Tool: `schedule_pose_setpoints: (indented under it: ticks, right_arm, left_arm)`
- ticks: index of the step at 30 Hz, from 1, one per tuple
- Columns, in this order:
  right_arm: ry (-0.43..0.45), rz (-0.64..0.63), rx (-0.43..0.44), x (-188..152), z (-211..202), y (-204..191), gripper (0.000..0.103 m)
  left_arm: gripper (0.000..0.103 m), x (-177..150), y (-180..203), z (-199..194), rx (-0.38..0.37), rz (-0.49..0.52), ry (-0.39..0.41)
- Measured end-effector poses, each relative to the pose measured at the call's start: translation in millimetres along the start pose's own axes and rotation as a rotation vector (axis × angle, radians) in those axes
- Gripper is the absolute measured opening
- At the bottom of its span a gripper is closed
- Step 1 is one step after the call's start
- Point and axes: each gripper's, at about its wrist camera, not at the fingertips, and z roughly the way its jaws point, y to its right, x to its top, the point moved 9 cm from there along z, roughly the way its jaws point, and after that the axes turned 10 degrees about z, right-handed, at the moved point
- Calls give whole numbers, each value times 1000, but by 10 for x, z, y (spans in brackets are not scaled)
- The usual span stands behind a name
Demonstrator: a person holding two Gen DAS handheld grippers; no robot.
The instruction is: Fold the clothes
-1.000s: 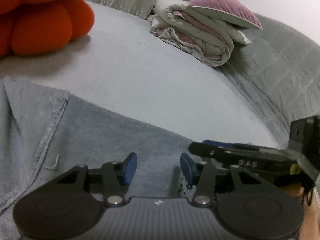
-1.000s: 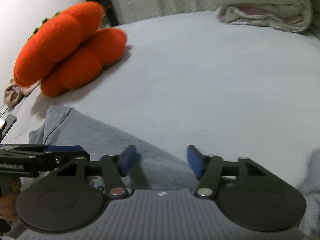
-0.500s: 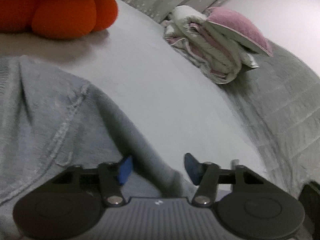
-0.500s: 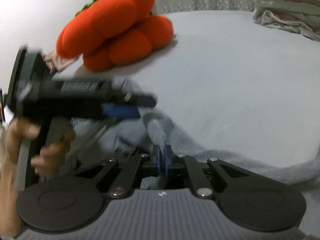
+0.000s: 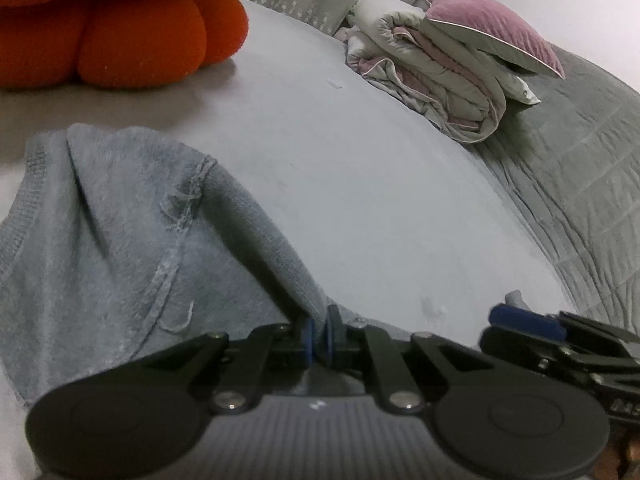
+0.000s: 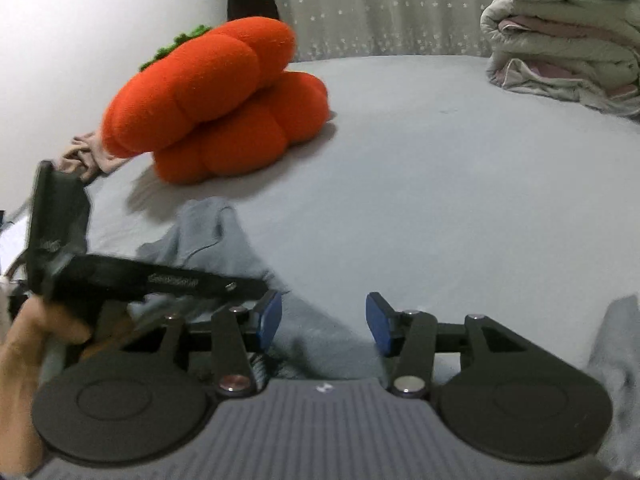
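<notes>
The left gripper [image 5: 319,334] is closing, its blue pads pinched on a ridge of the grey cloth [image 5: 120,248]. The cloth runs up and to the left from the fingers and lies on the bed [image 5: 360,168].

The right gripper [image 6: 324,322] is opening. Cloth lies under the gap, but the pads don't touch it. The left gripper's black body w/ a hand [image 6: 24,344] sits just left of the right fingers, close to the left pad.

Far ahead of the fingers: an orange plush [image 6: 216,96] on the left, a folded quilt [image 5: 440,76] w/ a pink pillow [image 5: 488,28] on the right. Bare sheet lies between fingers & those things.
</notes>
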Motion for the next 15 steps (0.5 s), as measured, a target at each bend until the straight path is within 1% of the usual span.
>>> schedule_pose_setpoints:
  ticks: [2,3,5,7,10,13,15]
  right_arm:
    - [-25,-32,-29,10,75,43,51]
    - [-34,-45,-62,4,107,97,51]
    - [-41,-31,-133,-15,119,267,51]
    - [-49,7,-179,-64,102,449,51]
    - [-109,53,-196,-203,83,612,52]
    - [-118,63,-179,-315,64,603,51]
    - [-108,53,-175,-352,54,555,41]
  left_arm:
    - [6,-1,-2,-8,-9,-3,4]
    - [6,1,-4,-9,-14,-5,5]
    - [6,6,-7,-18,-26,-13,9]
    - [6,12,-1,-27,-35,-19,12]
    - [6,9,16,-24,-35,-17,13]
    - [6,18,29,-25,-31,-12,13]
    - [6,17,24,-37,-31,-10,14]
